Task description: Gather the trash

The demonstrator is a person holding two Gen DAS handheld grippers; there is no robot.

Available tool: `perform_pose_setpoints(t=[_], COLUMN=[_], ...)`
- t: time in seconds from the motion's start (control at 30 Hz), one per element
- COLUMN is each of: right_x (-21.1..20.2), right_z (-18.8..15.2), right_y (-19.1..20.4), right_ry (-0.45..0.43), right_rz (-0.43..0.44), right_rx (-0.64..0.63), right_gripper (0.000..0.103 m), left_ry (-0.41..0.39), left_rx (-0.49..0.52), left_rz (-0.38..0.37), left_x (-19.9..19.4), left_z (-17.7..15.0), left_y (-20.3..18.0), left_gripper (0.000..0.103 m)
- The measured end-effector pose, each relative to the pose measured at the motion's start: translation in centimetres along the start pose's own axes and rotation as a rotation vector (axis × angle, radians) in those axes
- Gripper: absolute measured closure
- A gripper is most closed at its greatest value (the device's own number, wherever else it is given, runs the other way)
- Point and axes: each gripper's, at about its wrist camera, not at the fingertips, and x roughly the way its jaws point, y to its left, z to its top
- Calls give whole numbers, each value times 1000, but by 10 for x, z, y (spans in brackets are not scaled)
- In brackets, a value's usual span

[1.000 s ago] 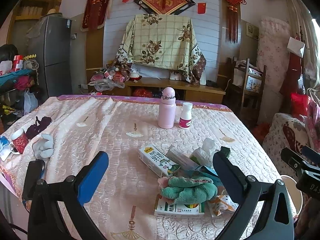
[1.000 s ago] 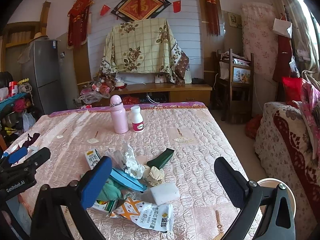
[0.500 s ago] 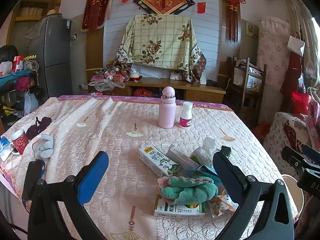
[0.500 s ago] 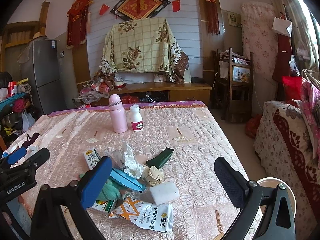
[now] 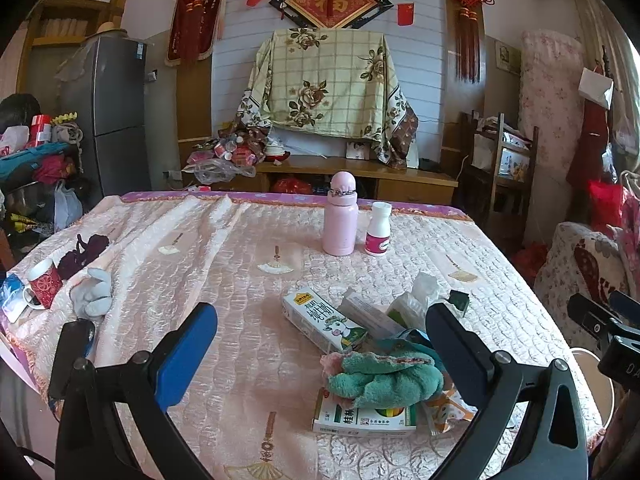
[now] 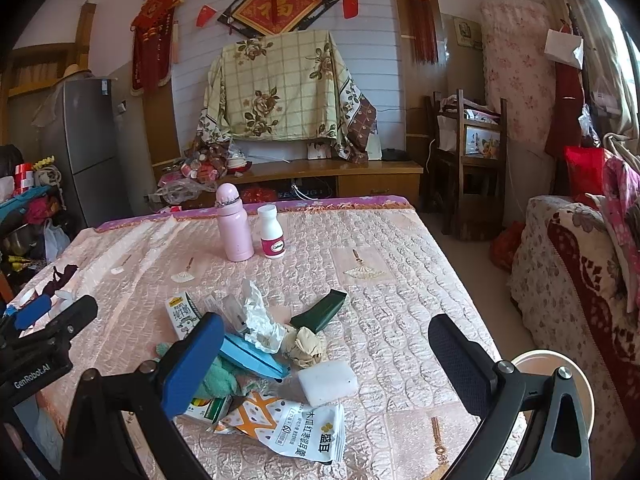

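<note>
Lying in a loose heap near the front right of the bench, the trash is untouched: a milk carton, a crumpled white tissue, a wadded beige paper ball, a dark green packet, a flat blue wrapper, a white block and a printed snack bag at the front edge. A teal cloth sits on top of a green-and-white box, just beside the carton. The paper ball touches the tissue; the white block lies just in front of the ball and just behind the snack bag.

The left hand-held gripper hangs above the near edge with its jaws spread wide, nothing between them – its right finger passes in front of the heap. The right hand-held gripper is likewise spread and empty, the trash showing in the gap between its fingers.

Farther back a pink bottle and a small white bottle stand upright side by side, close but apart. At the bench's left edge are a red mug and a grey glove, well apart from the heap. A pale bin sits off the right side – below the bench level
</note>
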Motion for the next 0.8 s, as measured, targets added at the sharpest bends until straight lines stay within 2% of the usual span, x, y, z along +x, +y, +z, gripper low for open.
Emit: perform_pose_setpoints(t=[0.43,0.8], right_x=[7,10], right_z=[-2,-2], right_y=[-4,-5], right_ry=[28,42], right_rz=[6,-11], right_rx=[12,2], right_gripper=[0,0], left_ry=[56,46], left_rx=[8,8], left_rz=[1,2], left_x=[6,7], left_z=[-1,-1], left_y=[-3,-2], left_gripper=[0,0])
